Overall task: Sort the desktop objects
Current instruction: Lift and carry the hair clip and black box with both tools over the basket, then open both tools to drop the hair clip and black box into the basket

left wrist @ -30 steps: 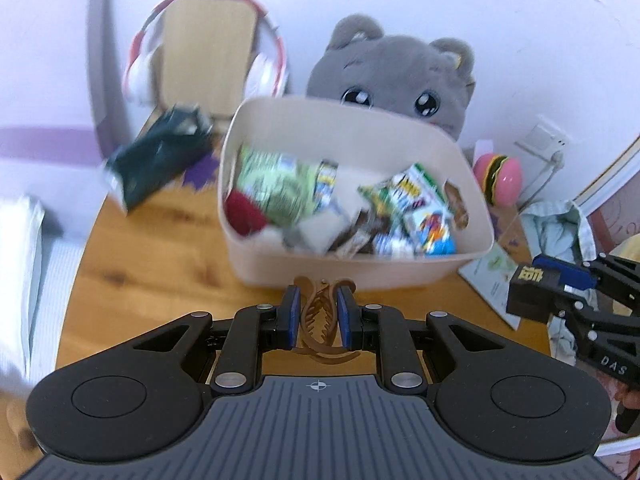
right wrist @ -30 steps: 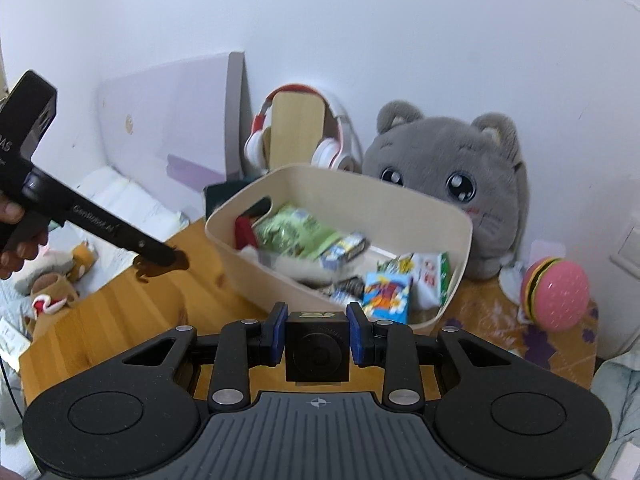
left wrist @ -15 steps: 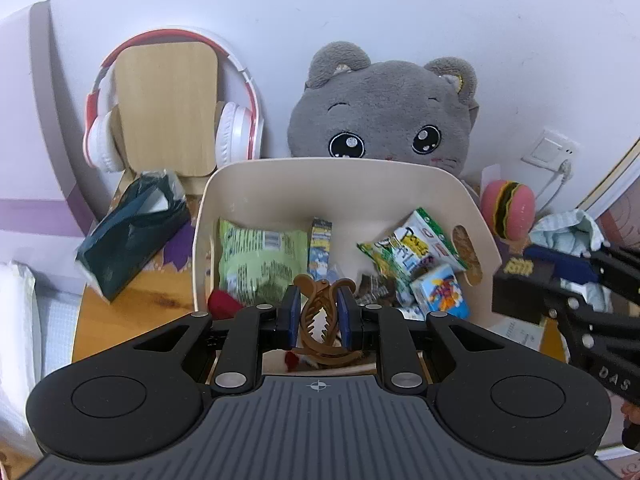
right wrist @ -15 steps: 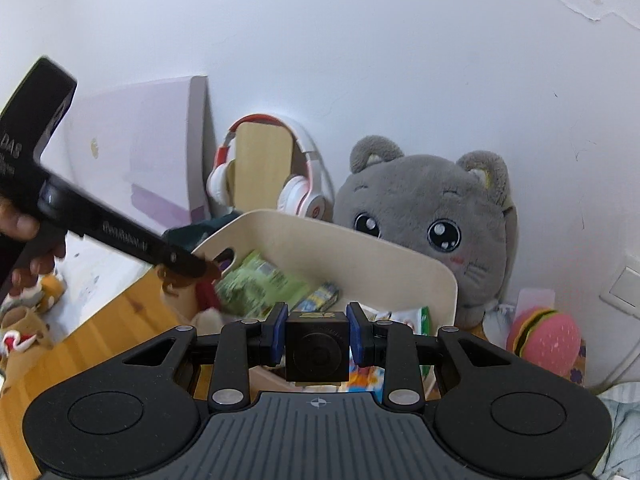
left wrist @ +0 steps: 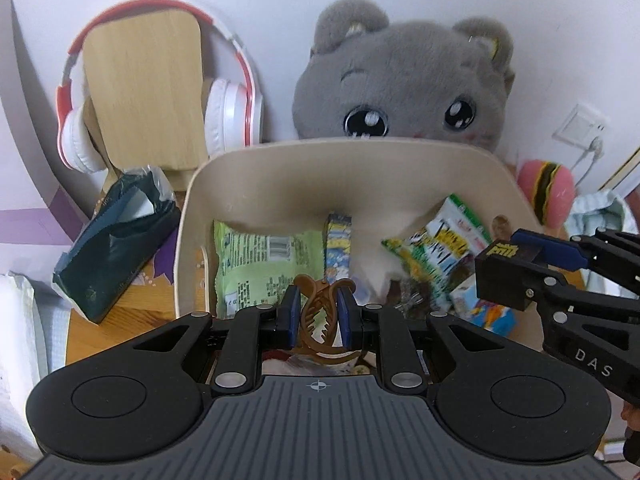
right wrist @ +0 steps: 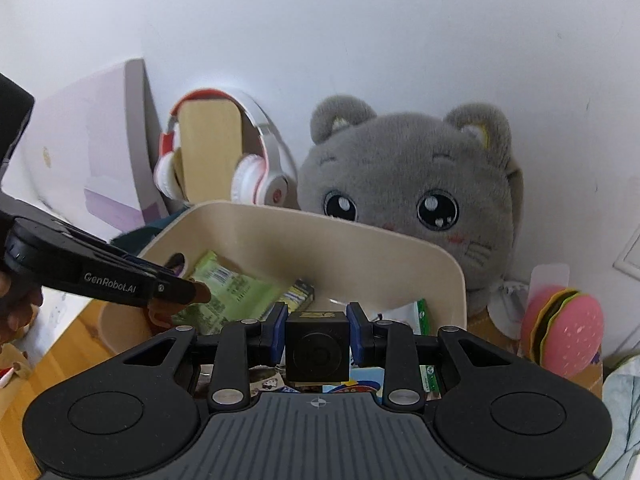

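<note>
**Both grippers loaded over the bin**

The left gripper point(left wrist: 318, 316) is pinching a brown hair claw point(left wrist: 322, 322) over the beige bin point(left wrist: 344, 168); the right gripper point(right wrist: 316, 336) is clamping a black cube point(right wrist: 316, 350) just beside it. Snack packets point(left wrist: 264, 268) are lying inside, plush cat point(left wrist: 404, 92) sitting beyond.

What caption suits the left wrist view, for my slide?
Left gripper holds a brown hair clip over the beige bin of snacks.
</note>
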Demonstrator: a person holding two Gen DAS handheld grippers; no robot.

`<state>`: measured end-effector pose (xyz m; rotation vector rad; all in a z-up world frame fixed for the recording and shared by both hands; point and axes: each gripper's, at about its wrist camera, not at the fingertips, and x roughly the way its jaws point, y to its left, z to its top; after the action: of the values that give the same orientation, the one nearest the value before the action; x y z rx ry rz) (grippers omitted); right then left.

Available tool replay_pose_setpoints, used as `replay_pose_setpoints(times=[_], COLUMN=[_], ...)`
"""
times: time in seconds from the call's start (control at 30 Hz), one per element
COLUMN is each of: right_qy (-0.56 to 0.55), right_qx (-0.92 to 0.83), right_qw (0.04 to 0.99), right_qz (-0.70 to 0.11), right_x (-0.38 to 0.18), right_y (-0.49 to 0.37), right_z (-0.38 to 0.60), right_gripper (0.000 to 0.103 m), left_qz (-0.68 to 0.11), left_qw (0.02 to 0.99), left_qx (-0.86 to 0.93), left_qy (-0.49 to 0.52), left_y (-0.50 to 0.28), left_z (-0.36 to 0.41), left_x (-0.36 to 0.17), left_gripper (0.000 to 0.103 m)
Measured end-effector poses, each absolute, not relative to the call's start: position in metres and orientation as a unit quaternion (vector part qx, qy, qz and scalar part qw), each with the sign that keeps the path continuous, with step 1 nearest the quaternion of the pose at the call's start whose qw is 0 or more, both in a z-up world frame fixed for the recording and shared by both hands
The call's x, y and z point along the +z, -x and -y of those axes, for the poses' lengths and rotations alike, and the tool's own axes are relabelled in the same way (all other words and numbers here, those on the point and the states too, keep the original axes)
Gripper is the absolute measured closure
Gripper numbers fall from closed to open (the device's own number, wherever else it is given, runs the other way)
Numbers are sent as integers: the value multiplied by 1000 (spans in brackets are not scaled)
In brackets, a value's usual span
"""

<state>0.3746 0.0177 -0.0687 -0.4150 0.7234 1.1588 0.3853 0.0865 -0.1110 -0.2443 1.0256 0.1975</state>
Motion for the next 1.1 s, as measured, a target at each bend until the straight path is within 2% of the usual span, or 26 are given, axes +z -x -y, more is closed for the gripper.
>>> replay_pose_setpoints(times=[0.2,0.23,0.33,0.37,0.4,0.43,0.5,0.57,0.63,0.7,1.1], right_qy=[204,205,200,202,204,205,204,194,180,172,180], right_qx=[508,504,494,491,487,484,478,469,464,457,440], right_qw=[757,758,760,763,765,769,775,785,793,799,819], right_qz=[-358,-361,-371,-370,-368,-365,-359,-355,-352,-352,-321], right_x=[-96,-100,-106,-107,-108,-107,-105,-100,-94,-88,-58], right_y=[-374,-373,-369,-368,-366,-364,-361,-358,-355,-353,-323], right_z=[-31,-32,-33,-33,-33,-32,-30,-24,-19,-14,10], right_gripper=[74,74,73,63,59,56,37,24,19,2,0], left_qz=[-496,-498,-499,-493,-489,-487,-482,-480,-479,-473,-476], left_qw=[855,854,855,858,861,862,865,867,868,871,861], left_qx=[105,105,105,107,108,107,99,98,96,96,133], left_qy=[115,112,96,91,89,90,95,94,93,94,119], left_y=[-386,-386,-382,-380,-378,-377,-373,-368,-364,-358,-316], left_z=[-89,-89,-88,-88,-89,-91,-94,-97,-100,-102,-110], left_x=[-131,-133,-135,-133,-132,-130,-126,-121,-117,-112,-84], left_gripper=[83,77,48,40,38,37,37,36,34,33,33])
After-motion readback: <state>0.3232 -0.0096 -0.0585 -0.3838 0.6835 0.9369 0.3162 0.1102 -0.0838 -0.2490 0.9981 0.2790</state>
